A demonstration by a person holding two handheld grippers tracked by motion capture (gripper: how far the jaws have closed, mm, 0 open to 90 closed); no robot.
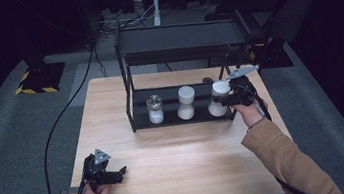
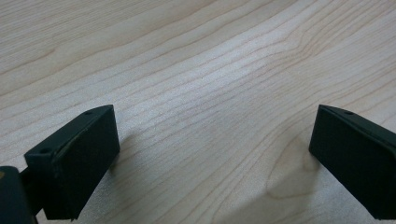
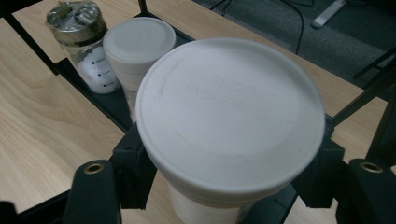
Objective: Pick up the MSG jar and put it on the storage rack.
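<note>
A black two-level rack (image 1: 179, 36) stands at the back of the wooden table (image 1: 178, 161). Along its lower shelf are a glass jar (image 1: 155, 109) with a foil-like top, a white waisted container (image 1: 185, 103) and, furthest right, a white lidded container (image 1: 219, 91). My right gripper (image 1: 224, 101) is shut on that last container just under its lid (image 3: 231, 112), one jaw on each side (image 3: 226, 170). Behind it stand the second white container (image 3: 139, 44) and the jar (image 3: 79, 21). My left gripper (image 1: 119, 173) rests open at the table's near left, with bare wood between its jaws (image 2: 212, 154).
The rack's upper shelf and thin black posts (image 1: 128, 95) close in the space around the containers. Cables (image 1: 61, 116) run over the grey floor to the left, and a yellow-striped stand base (image 1: 39, 79) sits at the back left.
</note>
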